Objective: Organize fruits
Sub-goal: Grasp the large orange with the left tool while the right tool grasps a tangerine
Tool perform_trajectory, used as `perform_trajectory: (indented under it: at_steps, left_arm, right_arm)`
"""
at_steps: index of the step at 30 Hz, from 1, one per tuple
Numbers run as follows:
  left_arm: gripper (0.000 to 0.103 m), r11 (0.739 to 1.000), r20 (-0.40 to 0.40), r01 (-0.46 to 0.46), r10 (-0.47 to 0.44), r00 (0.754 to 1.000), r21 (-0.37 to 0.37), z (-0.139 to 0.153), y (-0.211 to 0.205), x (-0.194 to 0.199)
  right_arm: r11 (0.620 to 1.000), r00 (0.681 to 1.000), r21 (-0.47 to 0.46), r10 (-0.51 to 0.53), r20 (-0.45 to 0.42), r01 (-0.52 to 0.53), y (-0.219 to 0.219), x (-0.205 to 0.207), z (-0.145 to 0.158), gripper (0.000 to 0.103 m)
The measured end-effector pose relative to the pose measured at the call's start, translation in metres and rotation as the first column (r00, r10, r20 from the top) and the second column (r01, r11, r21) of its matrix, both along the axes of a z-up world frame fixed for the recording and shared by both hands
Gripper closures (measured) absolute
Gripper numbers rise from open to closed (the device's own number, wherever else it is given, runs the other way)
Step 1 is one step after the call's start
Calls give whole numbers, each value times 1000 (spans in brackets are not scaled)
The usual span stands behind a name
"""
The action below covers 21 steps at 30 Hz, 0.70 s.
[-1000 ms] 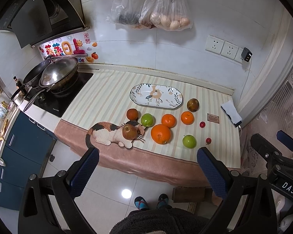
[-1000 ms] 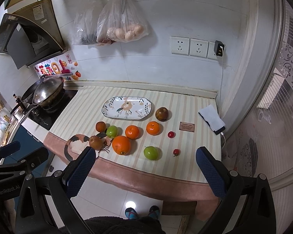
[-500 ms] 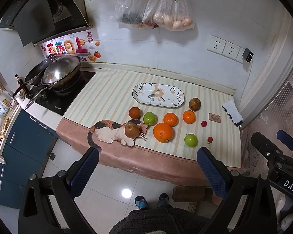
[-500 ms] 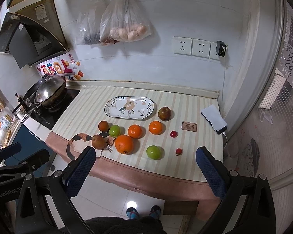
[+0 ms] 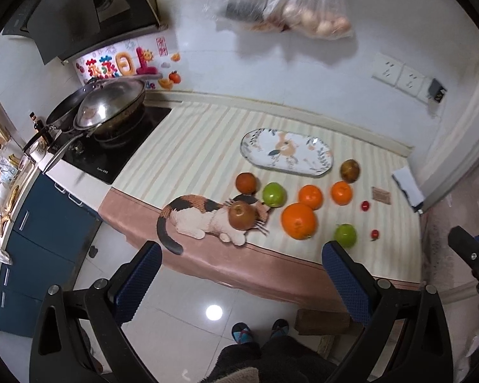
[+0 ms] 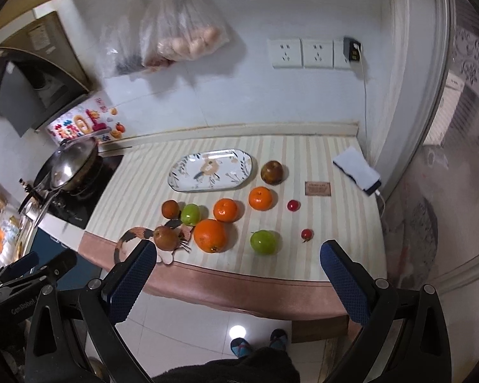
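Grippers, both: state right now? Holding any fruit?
Left gripper: open, holding nothing, short of the counter.
Right gripper: open, holding nothing, short of the counter.

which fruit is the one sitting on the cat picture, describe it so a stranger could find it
Start at the striped cloth covering the counter and go to its front left corner, where a calico cat figure lies. The brown pear-like fruit sits on the cat's head. The large orange and green apple beside it lie on the stripes instead.

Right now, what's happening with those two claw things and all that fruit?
Left gripper and right gripper open, empty, short of the counter. Fruit loose on the cloth; plate empty. Nothing in the way.
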<state>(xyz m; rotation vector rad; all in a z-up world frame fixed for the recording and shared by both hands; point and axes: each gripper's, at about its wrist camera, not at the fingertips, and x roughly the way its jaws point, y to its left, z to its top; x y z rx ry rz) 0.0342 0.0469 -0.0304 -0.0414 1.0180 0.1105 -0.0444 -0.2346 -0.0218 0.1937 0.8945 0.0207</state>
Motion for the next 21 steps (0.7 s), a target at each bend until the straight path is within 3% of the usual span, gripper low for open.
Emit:
perform_trajectory:
  at_steps: [5, 10, 16, 21]
  left_arm:
    - [0, 1000, -120, -13, 11, 993, -16, -49, 6, 39]
    - [0, 995, -267, -9, -17, 964, -97, -102, -6, 88]
    - [0, 981, -430, -54, -32, 902, -188, -172, -32, 151]
    - [4, 947, -555, -134, -54, 830, -293, -229, -48, 193]
  right_arm:
    - [1000, 994, 28, -7, -105, 10, -2, 43, -50, 0]
    - [997, 975, 79, -4, -220, 22, -10, 99, -108, 0]
    - [995, 938, 100, 11, -346, 26, -28, 167, -173, 0]
    - [993, 904, 115, 21, -426, 31, -43, 209, -212, 0]
